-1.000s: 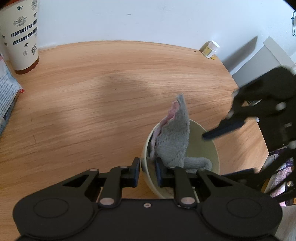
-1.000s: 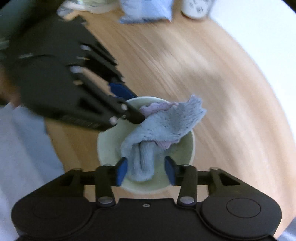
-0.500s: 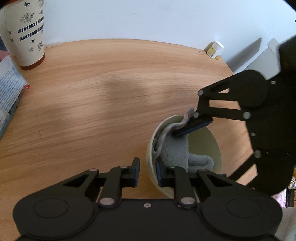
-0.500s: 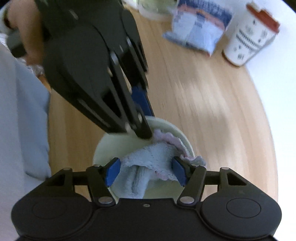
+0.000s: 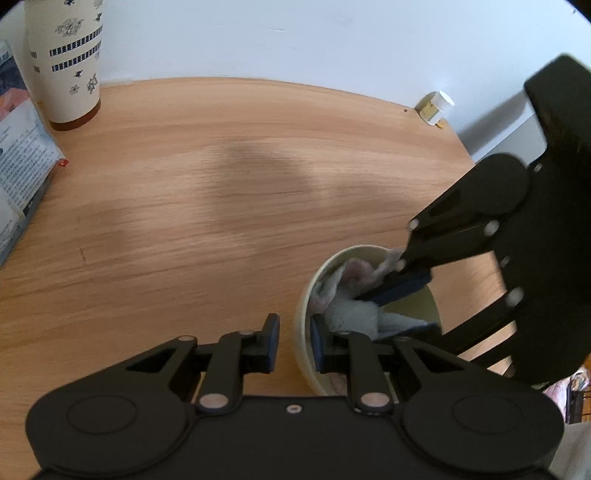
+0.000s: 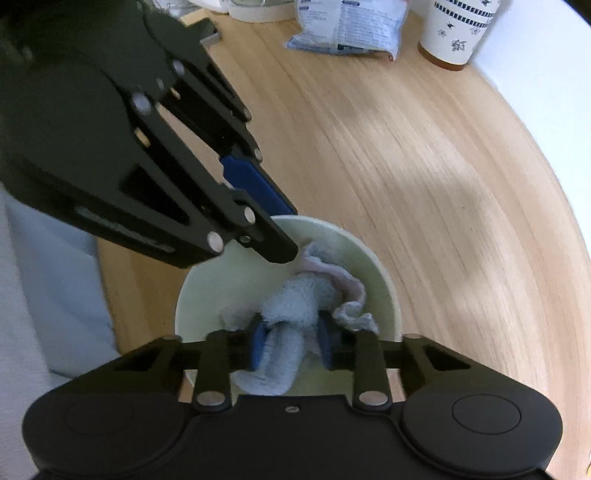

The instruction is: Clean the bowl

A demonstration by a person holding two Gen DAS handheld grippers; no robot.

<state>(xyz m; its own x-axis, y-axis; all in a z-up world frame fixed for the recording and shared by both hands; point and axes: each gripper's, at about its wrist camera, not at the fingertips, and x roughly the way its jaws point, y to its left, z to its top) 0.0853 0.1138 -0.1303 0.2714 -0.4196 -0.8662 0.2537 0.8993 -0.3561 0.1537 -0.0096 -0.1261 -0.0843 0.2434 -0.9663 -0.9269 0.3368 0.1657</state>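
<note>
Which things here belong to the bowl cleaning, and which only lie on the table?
Job: bowl, cloth, left gripper on the rim, right gripper closing on the cloth.
Lying about: patterned cup, blue packet, small jar.

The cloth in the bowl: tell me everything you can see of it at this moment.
The cloth is a small pale grey-blue terry rag with a pinkish scalloped edge, crumpled and bunched. It lies inside the pale green bowl, lying mostly below the rim. The right gripper is closing its jaws on a thick fold, blue pads pressing both sides. The left gripper clamps the bowl's wall; its inner finger touches the cloth.
</note>
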